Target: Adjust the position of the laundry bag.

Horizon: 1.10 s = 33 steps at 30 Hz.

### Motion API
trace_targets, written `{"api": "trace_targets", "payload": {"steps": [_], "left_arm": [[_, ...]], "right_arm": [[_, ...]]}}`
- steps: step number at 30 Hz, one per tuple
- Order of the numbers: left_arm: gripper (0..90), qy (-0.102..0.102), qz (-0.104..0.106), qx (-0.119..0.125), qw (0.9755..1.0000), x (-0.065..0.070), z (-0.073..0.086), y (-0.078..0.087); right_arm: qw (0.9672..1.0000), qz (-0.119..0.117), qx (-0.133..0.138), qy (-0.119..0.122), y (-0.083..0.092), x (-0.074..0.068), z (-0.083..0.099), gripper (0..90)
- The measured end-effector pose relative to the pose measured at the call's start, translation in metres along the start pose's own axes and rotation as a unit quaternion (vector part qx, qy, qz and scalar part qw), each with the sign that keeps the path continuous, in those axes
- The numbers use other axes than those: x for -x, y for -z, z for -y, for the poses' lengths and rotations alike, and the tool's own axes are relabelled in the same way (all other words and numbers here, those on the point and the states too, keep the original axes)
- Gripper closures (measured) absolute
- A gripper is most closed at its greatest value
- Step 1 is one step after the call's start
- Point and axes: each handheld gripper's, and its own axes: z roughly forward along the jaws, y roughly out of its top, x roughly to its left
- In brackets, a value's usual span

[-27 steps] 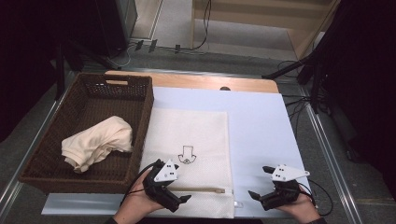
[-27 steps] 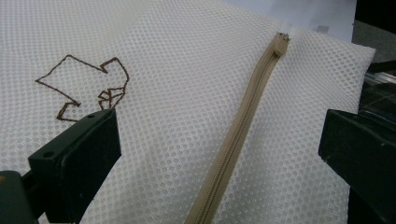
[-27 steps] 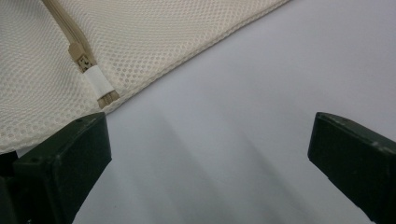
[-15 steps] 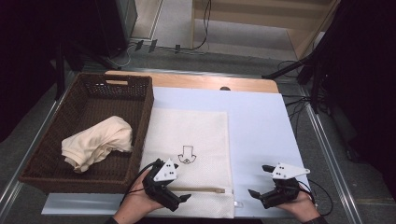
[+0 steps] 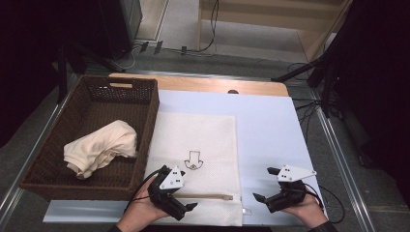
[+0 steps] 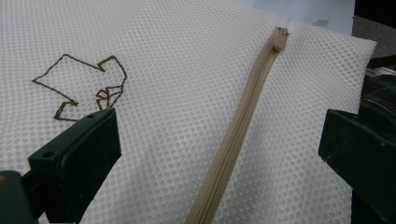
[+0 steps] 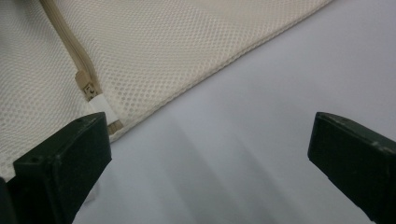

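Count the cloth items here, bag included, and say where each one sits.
2: the mesh laundry bag lies flat on the table mat, and a cream cloth sits bunched in the wicker basket. More could hide beneath.

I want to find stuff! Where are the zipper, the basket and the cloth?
zipper [image 6: 243, 126], left gripper view, middle of its tan teeth
basket [image 5: 151, 104], high view, right wall
cloth [image 5: 99, 147], high view, its middle

Dim room, grey floor [image 5: 183, 34] with cables [image 5: 212, 24], pale wooden furniture [image 5: 270, 12] behind.
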Motion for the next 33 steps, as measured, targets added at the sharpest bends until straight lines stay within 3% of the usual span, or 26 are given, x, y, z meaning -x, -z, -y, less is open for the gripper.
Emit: {"api": "trace_targets", "payload": {"steps": [7,15,22,33], "left_arm": [[0.0,0.003,0.001,0.008,1.0,-0.002,0.0,0.003],[0.0,0.007,0.004,0.011,0.9999,-0.004,-0.001,0.002],[0.0,0.003,0.005,0.01,0.9999,-0.004,-0.003,0.002],[0.0,0.002,-0.001,0.012,0.9999,-0.003,-0.006,-0.001]], "right_arm": [[0.9999,-0.001,0.01,-0.003,-0.007,0.005,-0.012,0.0],[0.9999,-0.002,0.001,-0.01,-0.017,0.012,-0.021,0.0],[0.9999,-0.012,-0.006,-0.005,-0.027,0.016,-0.028,0.0],[1.0,-0.009,0.001,0.002,-0.037,0.022,-0.041,1.4]]}}
